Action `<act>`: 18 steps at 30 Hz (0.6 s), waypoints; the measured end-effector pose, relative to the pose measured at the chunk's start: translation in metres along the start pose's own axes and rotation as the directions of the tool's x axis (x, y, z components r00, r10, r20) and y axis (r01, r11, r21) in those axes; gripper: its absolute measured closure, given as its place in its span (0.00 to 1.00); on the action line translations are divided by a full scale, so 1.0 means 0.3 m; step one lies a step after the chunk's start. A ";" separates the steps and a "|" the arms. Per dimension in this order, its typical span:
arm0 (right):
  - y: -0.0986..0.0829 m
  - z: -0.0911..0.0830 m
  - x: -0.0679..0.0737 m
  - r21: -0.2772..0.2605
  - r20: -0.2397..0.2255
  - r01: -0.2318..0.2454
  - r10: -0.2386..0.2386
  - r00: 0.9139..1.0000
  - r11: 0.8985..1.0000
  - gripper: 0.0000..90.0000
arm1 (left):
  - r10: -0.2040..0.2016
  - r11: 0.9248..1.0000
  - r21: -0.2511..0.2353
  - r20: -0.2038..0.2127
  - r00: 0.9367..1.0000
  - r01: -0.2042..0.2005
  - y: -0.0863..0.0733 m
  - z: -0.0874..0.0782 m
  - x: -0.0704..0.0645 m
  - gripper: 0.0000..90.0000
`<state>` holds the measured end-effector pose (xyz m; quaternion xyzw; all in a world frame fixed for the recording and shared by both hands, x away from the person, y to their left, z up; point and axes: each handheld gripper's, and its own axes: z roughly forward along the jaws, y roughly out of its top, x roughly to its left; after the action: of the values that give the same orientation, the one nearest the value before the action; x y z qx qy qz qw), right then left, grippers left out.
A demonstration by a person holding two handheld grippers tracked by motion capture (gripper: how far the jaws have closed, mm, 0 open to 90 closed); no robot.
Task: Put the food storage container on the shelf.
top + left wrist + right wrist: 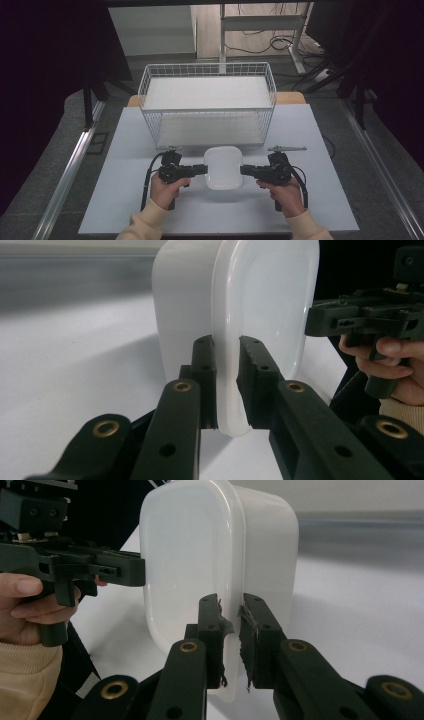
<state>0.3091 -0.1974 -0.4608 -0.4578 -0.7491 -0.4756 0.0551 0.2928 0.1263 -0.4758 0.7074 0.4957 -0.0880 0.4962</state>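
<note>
From above, a white container (pixel 223 167) sits on the table (pixel 125 150) just in front of the wire basket (pixel 207 102), which holds nothing. The left tongs (pixel 227 385) pinch its rim on one side. The right tongs (pixel 231 642) pinch the opposite rim. Judging by this, grasping is done; lifting into the basket probably remains

The tub (pixel 260 305) looks like smooth, glossy white plastic. The basket (pixel 207 102) is white-coated wire mesh. The table (pixel 125 165) has a matt, pale surface. The right gripper (pixel 231 630) carries frayed black pads (pixel 246 645).
</note>
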 end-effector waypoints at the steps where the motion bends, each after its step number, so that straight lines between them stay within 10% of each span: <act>1: 0.003 -0.003 0.011 -0.005 0.003 0.017 -0.017 1.000 1.000 0.89 | 0.004 1.000 -0.002 0.001 1.000 -0.004 0.000 -0.004 -0.002 0.87; 18: 0.037 -0.033 0.080 -0.059 -0.011 0.093 -0.094 0.995 0.994 0.89 | 0.080 0.996 -0.027 -0.021 0.997 -0.081 0.037 -0.085 -0.056 0.88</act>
<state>0.3001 -0.1882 -0.4358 -0.4204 -0.7553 -0.5022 0.0244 0.2840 0.1361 -0.4461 0.7206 0.4728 -0.0540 0.5043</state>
